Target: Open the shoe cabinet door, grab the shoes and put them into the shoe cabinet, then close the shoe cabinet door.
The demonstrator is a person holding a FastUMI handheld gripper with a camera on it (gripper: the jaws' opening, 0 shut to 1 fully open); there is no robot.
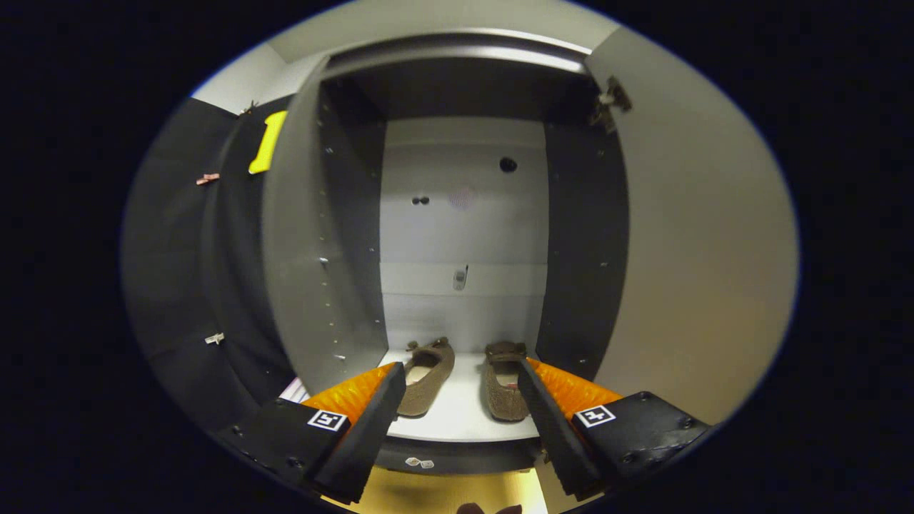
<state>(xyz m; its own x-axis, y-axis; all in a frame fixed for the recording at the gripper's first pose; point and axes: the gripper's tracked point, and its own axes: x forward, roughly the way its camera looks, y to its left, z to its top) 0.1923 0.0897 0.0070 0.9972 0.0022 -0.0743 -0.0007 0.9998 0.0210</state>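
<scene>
1. The shoe cabinet [464, 214] stands open straight ahead of the gripper [463, 382], with its dark side walls framing a pale back panel.
2. The cabinet door [703, 235] is swung wide to the right, its pale inner face turned toward the camera; a hinge [610, 100] shows at its top corner where it meets the cabinet.
3. Two brown flat shoes sit on the cabinet's white bottom shelf [460, 410], side by side with a strip of bare shelf between them.
4. The left shoe [427, 378] lies with its long axis running front to back, one end toward the back panel and the other toward the gripper, angled slightly leftward at the near end.
5. The right shoe [504, 382] also lies front to back, nearly parallel to the first; which end is toe or heel I cannot tell for sure on either.
6. The gripper is spread wide and holds nothing. Its left finger overlaps the near end of the left shoe in view, and its right finger crosses the right shoe's outer side; whether either touches I cannot tell.
7. Each finger mount carries a small square black-and-white marker [328, 420], a coded pattern rather than readable writing.
8. Small dark holes [508, 165] dot the back panel, and a small fitting [460, 278] sits lower on it.
9. No brand or legible writing can be made out on the shoes or cabinet.
</scene>
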